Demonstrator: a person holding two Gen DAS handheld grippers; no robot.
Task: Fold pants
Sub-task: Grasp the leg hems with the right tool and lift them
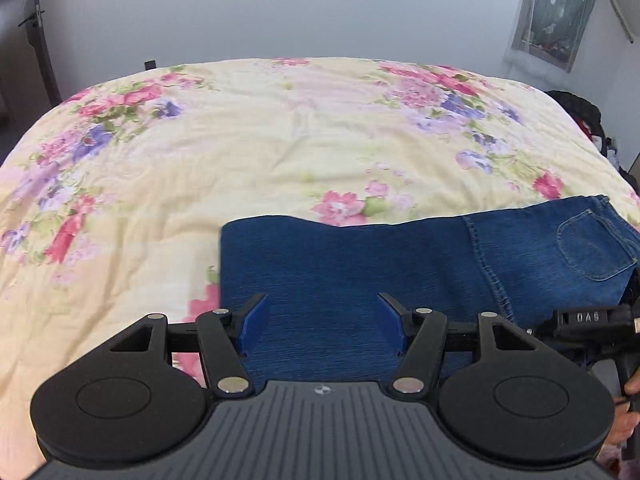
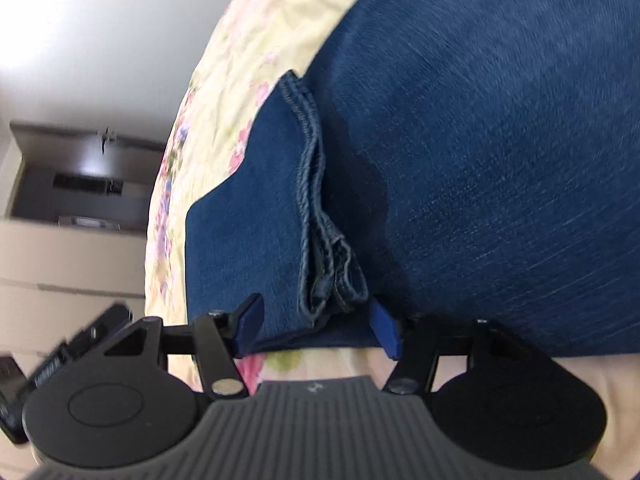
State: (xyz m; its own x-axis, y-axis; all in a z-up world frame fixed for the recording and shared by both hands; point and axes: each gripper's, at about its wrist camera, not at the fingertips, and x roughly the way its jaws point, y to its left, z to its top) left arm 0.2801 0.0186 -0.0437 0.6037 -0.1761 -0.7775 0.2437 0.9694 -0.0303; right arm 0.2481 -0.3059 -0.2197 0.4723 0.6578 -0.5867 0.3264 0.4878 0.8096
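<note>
Left wrist view: the left tool [image 1: 322, 320] gapes wide and empty over blue denim pants [image 1: 400, 264] lying at 5 o'clock on the floral quilted bed [image 1: 240, 140]; the waist is cropped.

Right wrist view: the right tool [image 2: 318, 326] spreads wide around the blurred stitched hems [image 2: 320, 240], not clamping them.

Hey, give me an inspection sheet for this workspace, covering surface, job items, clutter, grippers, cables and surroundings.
Surface: floral bedspread, lightly wrinkled.
Job's things: blue jeans lying flat near the front edge, back pocket up; leg hems stacked.
Clutter: dark clothing pile beyond the bed's right side.
Grippers: left hand-held gripper open above the denim; right hand-held gripper open, straddling the hems.
Cables: nothing seen.
Surroundings: white wall, curtained window, drawer unit.
</note>
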